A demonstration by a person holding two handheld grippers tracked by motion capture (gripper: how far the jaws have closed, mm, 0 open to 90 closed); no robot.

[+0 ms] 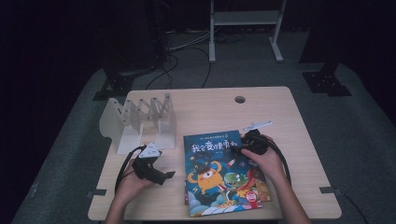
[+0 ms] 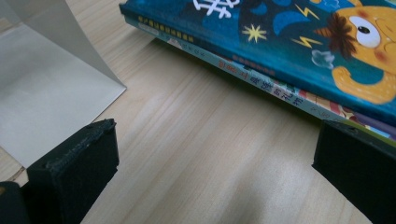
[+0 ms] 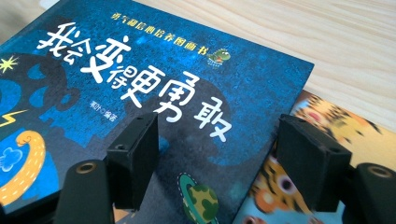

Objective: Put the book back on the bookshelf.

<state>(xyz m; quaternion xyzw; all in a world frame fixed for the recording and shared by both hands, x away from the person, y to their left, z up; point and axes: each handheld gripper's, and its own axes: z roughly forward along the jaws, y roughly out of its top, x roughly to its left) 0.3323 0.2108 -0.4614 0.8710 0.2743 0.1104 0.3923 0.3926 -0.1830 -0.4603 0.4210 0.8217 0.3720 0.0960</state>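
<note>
- Blue book (image 1: 219, 175) lies atop a stack on the tabletop (image 1: 205, 112), beside a rack (image 1: 140, 123).
- Right gripper (image 3: 219, 158) hovers over its cover, jaws apart, empty.
- Left gripper (image 2: 210, 172) waits wide, empty.
- Risk: a grab at the edge may drag the book (image 3: 322, 140) beneath.

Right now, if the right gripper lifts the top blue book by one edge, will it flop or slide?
The top blue book looks hardcover with a thick spine, so probably stiff. Its glossy cover may slip between the fingers. It lies on other books, so pushing could drag them along.
</note>
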